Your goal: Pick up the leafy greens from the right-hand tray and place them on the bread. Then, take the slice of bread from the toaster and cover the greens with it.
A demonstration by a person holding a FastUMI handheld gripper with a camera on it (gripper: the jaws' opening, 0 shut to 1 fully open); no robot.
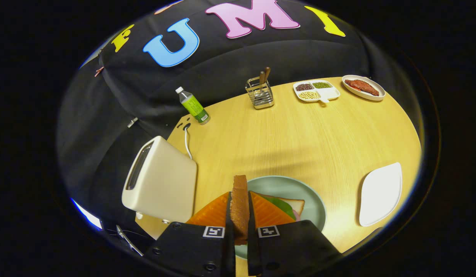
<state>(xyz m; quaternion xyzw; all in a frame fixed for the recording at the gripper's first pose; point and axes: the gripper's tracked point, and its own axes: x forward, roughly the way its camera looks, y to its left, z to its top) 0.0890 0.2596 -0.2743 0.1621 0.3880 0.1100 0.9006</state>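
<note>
Nearest of all, the gripper has its two fingers pressed narrow on one slice of toast, one finger on each flat side. The toast stands up on its edge, and its long side points away from the fingers, toward the far end of the table. Right under it, and a little to the right, sits one round pale green plate. On that plate lies one slice of bread with the leafy greens already on top of it (something pink peeks out at the near edge, but it is too small to tell what it is). So I think the greens step is done, and the toast now has to tip over flat and come down a bit to the right to cover them. Just to the left stands one cream toaster, close beside the plate, with a white cord behind it. To the right lies one white tray, well apart from the plate. Farther off stand one green bottle and one wire holder with two wooden handles in it. Farthest away are one dish of three kinds of beans and one plate of red meat.
</note>
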